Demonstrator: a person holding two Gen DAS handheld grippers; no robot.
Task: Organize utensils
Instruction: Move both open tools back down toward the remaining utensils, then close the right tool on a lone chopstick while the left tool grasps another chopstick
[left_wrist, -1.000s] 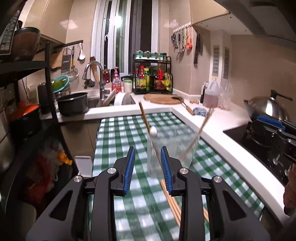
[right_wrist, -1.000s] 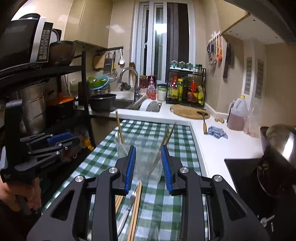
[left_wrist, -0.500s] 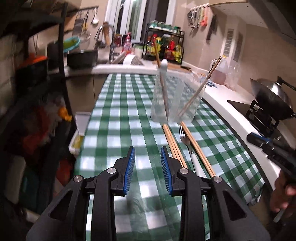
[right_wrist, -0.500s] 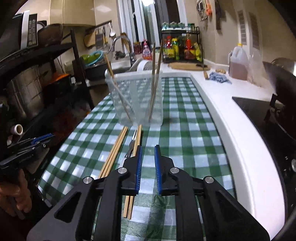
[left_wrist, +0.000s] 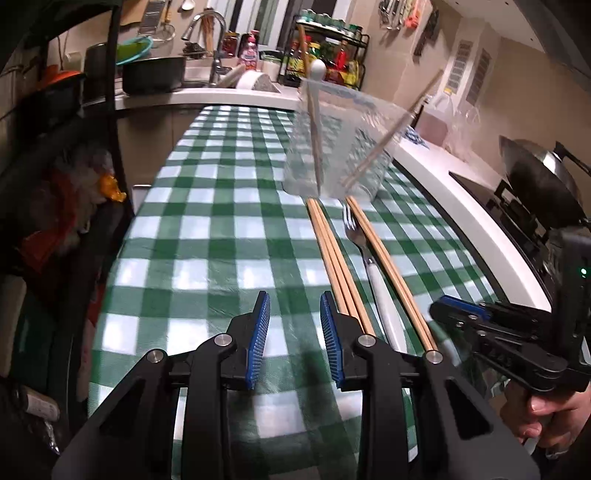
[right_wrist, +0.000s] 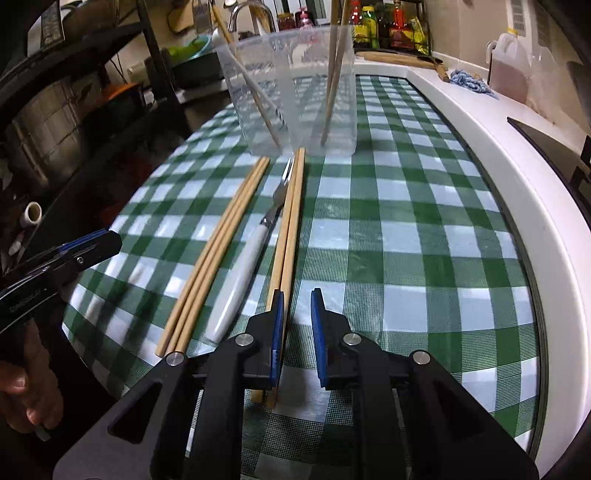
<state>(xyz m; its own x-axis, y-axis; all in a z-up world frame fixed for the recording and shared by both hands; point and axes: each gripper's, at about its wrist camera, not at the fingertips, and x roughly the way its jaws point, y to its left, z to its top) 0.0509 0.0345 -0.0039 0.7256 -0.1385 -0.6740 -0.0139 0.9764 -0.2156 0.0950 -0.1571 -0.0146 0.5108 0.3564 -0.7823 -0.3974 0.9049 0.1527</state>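
On the green checked cloth (right_wrist: 406, 229) lie three wooden chopsticks (right_wrist: 221, 251), a white-handled fork (right_wrist: 243, 266) and a further chopstick pair (right_wrist: 291, 221). All of them point toward a clear plastic container (right_wrist: 291, 92) that holds several upright chopsticks and a white-handled utensil (left_wrist: 314, 122). My right gripper (right_wrist: 297, 295) hovers low over the near end of the chopstick pair. Its jaws are opening from a narrow gap, with only cloth between them. My left gripper (left_wrist: 294, 299) stands open over bare cloth, just left of the three chopsticks (left_wrist: 332, 251).
A white counter edge (right_wrist: 517, 177) runs along the right, with a stove and wok (left_wrist: 535, 177) beyond it. A dark shelf rack (left_wrist: 110, 110) stands at the left. The sink, a pot and a spice rack (left_wrist: 325, 55) are at the far end. A hand grips each gripper's handle.
Both grippers have sunk toward the cloth and tipped downward, so the lying chopsticks and fork are now close below. The right jaws narrowed sharply, then widened a little.
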